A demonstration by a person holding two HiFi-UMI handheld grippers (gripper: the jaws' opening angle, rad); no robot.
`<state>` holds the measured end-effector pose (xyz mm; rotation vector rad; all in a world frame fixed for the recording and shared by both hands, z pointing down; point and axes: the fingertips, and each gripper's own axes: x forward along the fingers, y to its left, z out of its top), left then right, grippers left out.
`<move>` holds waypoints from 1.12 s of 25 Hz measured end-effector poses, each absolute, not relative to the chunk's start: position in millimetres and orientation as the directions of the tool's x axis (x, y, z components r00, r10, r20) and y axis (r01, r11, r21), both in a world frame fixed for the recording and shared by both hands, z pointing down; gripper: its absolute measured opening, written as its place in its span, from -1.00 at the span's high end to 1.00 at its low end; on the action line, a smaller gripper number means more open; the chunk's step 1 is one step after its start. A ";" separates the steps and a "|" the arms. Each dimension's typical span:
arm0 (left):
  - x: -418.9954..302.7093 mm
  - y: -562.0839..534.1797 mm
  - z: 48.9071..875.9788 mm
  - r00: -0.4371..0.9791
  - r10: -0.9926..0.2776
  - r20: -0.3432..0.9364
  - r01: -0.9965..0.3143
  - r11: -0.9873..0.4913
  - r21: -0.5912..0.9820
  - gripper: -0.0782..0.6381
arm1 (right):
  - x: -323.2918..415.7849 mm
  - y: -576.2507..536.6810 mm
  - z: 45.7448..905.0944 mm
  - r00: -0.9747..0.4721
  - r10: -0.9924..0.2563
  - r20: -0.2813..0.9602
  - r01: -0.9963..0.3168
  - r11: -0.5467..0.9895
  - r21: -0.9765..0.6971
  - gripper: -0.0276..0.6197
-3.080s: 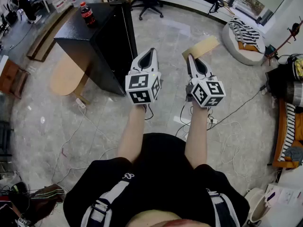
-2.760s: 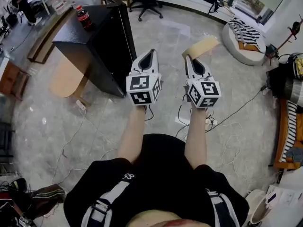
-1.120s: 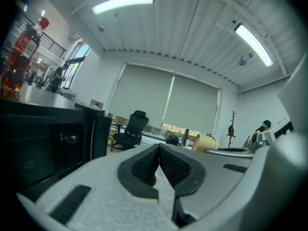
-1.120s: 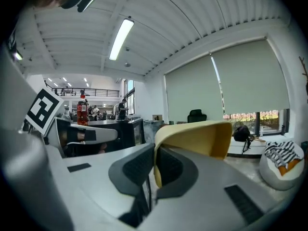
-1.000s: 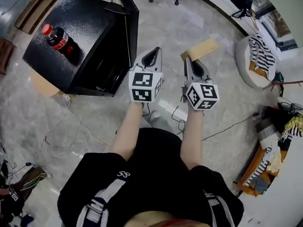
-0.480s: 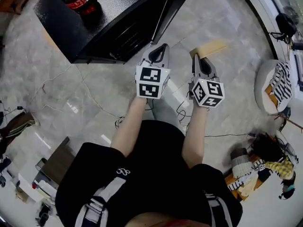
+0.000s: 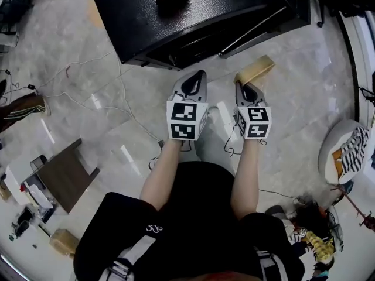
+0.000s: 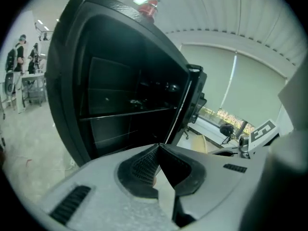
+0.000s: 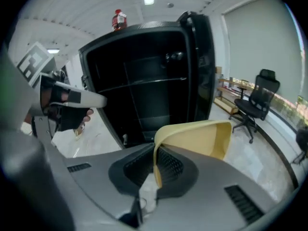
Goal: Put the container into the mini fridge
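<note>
My right tool [image 9: 155, 150] pinches the container [image 9: 197, 137] by one thin wall, in the air before the open fridge [image 9: 139, 85]. My left tool [image 8: 159, 148] is pressed together, empty. I fear the container could twist loose, or clip the door [image 9: 199, 66] edge going in.

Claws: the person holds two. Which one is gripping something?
The right claw: its jaws pinch the wall of the yellow container, while the left claw is shut with nothing between its jaws.
</note>
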<state>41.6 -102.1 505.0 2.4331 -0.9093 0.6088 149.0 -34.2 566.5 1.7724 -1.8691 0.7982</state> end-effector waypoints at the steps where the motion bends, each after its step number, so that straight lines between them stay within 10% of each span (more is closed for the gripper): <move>1: 33.3 -104.9 508.8 0.668 -0.495 0.556 -0.708 -0.652 0.271 0.77 | 137.4 -40.0 574.4 -0.114 -0.714 0.690 -0.993 0.071 -0.091 0.86; 13: -37.4 -119.2 533.3 0.564 -0.575 0.593 -0.814 -0.509 0.280 0.77 | 61.5 -100.9 668.7 -0.185 -0.407 0.894 -0.584 0.778 0.234 0.86; 28: -92.8 -107.9 529.6 0.461 -0.623 0.632 -0.877 -0.426 0.220 0.77 | 59.8 -158.3 743.0 -0.022 -0.373 0.927 -0.064 0.926 0.371 0.86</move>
